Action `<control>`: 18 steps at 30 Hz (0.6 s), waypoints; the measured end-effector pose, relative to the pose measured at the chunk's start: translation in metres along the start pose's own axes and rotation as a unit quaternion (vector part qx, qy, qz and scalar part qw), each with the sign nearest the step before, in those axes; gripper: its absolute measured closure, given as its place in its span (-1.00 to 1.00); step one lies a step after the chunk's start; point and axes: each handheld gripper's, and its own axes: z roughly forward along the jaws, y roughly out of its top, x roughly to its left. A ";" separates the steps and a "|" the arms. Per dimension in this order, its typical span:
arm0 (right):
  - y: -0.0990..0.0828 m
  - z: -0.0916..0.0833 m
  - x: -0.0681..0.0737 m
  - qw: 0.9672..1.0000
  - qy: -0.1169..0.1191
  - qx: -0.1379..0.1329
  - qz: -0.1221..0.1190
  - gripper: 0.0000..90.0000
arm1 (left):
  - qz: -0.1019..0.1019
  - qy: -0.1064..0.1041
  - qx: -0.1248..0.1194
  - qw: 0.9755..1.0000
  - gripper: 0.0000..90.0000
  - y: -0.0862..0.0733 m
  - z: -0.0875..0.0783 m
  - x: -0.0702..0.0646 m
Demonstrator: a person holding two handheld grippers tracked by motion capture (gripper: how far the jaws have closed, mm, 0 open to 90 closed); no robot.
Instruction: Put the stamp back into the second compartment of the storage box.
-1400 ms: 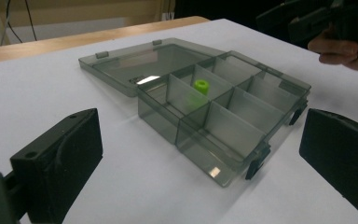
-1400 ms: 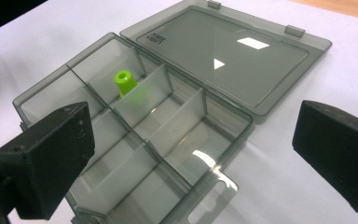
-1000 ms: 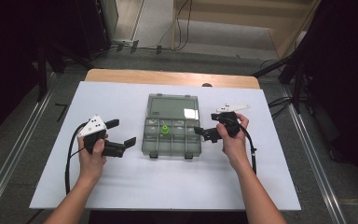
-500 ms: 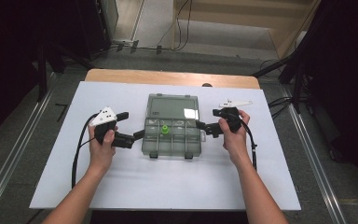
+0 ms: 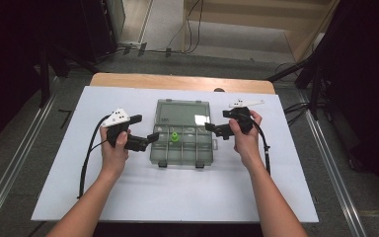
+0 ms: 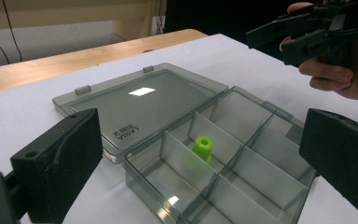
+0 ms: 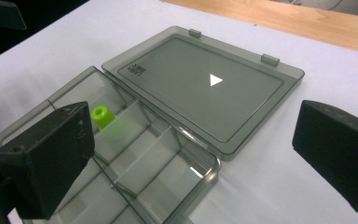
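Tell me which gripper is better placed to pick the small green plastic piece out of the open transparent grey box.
Probably left. The left gripper is open at the box's left edge, and the green piece sits in a left compartment. The right gripper is open too, but farther away.

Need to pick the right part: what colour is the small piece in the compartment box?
Bright green small plastic cylinder, clearest in the left gripper view.

Open compartment box (image 5: pixel 182 133) between left tool (image 5: pixel 147 139), right tool (image 5: pixel 212 128).
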 end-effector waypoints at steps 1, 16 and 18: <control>0.000 0.000 0.000 1.000 -0.001 0.000 0.000 -1.00 | 0.000 -0.002 -0.001 1.000 -1.00 0.000 0.001 0.000; -0.004 0.007 -0.003 1.000 -0.006 0.012 0.006 -1.00 | 0.001 -0.015 -0.005 1.000 -1.00 0.008 0.017 -0.001; -0.006 0.008 -0.005 1.000 -0.006 0.010 0.012 -1.00 | -0.002 -0.015 -0.003 1.000 -1.00 0.008 0.021 0.001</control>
